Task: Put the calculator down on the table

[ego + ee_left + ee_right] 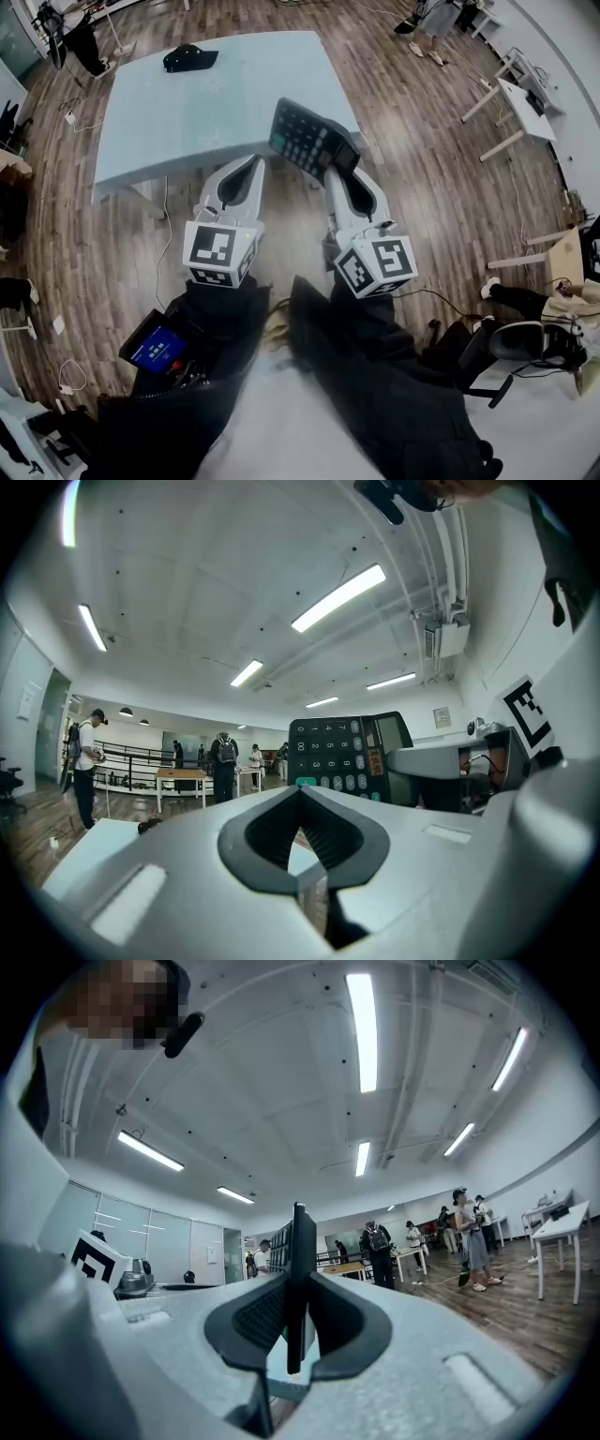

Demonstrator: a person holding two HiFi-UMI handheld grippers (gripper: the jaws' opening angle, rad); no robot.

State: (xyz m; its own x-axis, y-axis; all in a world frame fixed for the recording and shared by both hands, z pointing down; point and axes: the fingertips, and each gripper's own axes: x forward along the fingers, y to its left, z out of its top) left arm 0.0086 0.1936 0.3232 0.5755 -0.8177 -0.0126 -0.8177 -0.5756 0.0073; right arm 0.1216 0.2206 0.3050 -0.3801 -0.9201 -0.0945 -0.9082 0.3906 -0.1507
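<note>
We have the right gripper (pixel 339 180) clenched on the calculator's (pixel 307 139) edge, holding it tilted in the air over the near side of the table (pixel 187 122), likely ready to lay flat, while the left gripper (pixel 251 169) hangs alongside, closed on nothing.

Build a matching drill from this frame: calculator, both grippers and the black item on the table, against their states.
Things:
1. calculator
2. left gripper
3. right gripper
4. black item

States:
A. lies on the table
B. shut, nothing between its jaws
C. held up off the table, gripped by one edge
D. shut on the calculator

Pairs: 1-C, 2-B, 3-D, 4-A
</note>
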